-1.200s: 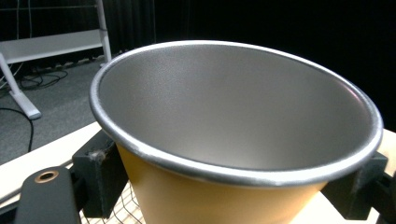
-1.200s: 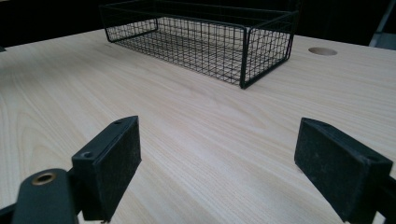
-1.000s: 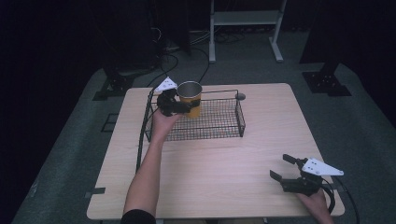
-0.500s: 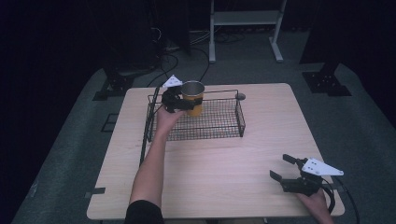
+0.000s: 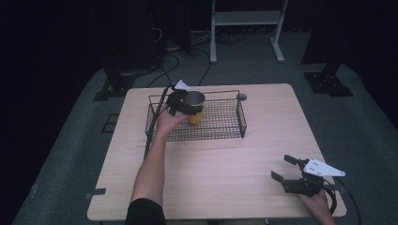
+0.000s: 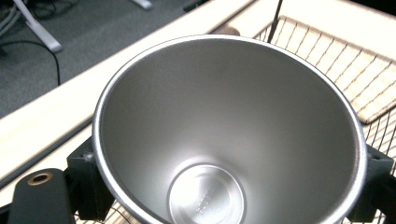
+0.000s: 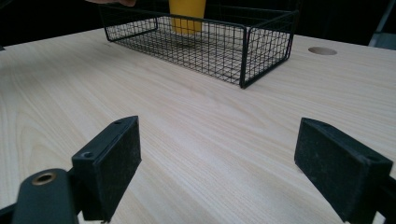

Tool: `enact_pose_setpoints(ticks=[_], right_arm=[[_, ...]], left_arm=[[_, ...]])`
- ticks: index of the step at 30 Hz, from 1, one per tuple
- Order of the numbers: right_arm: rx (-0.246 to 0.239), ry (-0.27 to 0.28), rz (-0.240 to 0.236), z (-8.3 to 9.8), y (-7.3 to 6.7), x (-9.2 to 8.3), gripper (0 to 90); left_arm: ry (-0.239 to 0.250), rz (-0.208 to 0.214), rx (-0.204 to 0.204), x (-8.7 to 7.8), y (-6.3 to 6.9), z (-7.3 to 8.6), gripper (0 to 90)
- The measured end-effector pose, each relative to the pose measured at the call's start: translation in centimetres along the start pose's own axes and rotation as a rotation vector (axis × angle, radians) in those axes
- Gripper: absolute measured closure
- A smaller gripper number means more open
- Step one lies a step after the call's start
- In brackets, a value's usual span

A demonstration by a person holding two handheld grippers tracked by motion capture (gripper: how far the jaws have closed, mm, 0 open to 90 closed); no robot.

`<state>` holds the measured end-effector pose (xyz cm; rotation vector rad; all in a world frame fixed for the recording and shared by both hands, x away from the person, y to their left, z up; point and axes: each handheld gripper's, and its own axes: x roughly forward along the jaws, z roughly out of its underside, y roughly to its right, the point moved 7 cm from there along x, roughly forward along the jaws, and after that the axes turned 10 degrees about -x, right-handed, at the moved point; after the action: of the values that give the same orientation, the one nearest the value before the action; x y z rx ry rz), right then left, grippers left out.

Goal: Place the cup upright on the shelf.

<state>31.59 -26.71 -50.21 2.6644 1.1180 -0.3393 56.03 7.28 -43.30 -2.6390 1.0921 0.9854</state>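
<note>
Steel-lined and yellow outside, the cup (image 5: 194,107) stood in the wire basket (image 5: 225,123), clamped between the jaws of the left hand-held gripper (image 5: 185,105). Near the desk (image 5: 220,164) edge, the right hand-held gripper (image 5: 286,169) rested with jaws wide apart.

A pale wooden table (image 5: 225,159) carries a black wire basket (image 5: 220,123) near its far edge.

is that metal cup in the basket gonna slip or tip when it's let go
The cup looks like stiff, smooth steel, so the left gripper, shut on it, may slip a little. It flares wide above a small base, so it probably tips easily, more so on the basket's wire floor.
</note>
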Motion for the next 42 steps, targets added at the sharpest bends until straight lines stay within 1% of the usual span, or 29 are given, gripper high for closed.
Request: enact_pose_setpoints(ticks=[2,4,7,8,11,12,14,17,19,22,25,27,29,31,33,38,42], right_arm=[[0.001,0.001,0.000,0.0,0.0,0.0,13.6],[0.000,0.001,0.000,0.0,0.0,0.0,13.6],[-0.001,0.001,0.000,0.0,0.0,0.0,13.6],[-0.001,0.001,0.000,0.0,0.0,0.0,13.6],[-0.002,0.000,-0.001,0.0,0.0,0.0,13.6],[-0.003,0.000,0.000,0.0,0.0,0.0,13.6],[-0.003,0.000,-0.001,0.0,0.0,0.0,13.6],[-0.003,0.000,-0.001,0.0,0.0,0.0,13.6],[-0.003,0.000,0.000,0.0,0.0,0.0,13.6],[-0.002,0.000,0.000,0.0,0.0,0.0,13.6],[-0.003,0.000,0.000,0.0,0.0,0.0,13.6],[-0.003,-0.001,0.000,0.0,0.0,0.0,13.6],[-0.004,-0.001,0.000,0.0,0.0,0.0,13.6],[-0.004,0.000,0.000,0.0,0.0,0.0,13.6],[-0.004,-0.001,0.000,0.0,0.0,0.0,13.6],[-0.004,0.000,0.000,0.0,0.0,0.0,13.6],[-0.005,-0.001,0.000,0.0,0.0,0.0,13.6]], left_arm=[[-0.021,-0.006,0.014,0.2,0.1,0.1,12.4],[-0.027,-0.003,0.017,0.3,0.1,0.1,12.7],[-0.055,-0.003,0.031,0.5,0.1,0.3,12.8],[-0.080,-0.006,0.040,0.6,0.1,0.5,12.9],[-0.113,-0.017,0.058,0.8,0.1,0.7,12.9],[-0.113,-0.017,0.058,0.8,0.1,0.7,12.9],[-0.133,-0.006,0.046,0.9,-0.1,1.0,12.8],[-0.160,-0.009,0.058,1.1,-0.2,1.3,12.9],[-0.156,-0.002,0.049,1.0,-0.2,1.3,13.0],[-0.162,-0.001,0.055,1.0,-0.3,1.4,13.0],[-0.168,0.004,0.048,1.0,-0.3,1.5,12.9],[-0.177,-0.005,0.064,0.9,-0.4,1.7,12.8],[-0.179,-0.009,0.068,0.8,-0.5,1.9,12.6],[-0.174,-0.013,0.070,0.7,-0.6,2.0,11.2],[-0.161,-0.015,0.058,0.6,-0.7,2.0,9.3],[-0.159,-0.024,0.066,0.3,-0.9,2.1,7.0],[-0.138,-0.021,0.063,0.0,-0.9,2.1,4.8]])
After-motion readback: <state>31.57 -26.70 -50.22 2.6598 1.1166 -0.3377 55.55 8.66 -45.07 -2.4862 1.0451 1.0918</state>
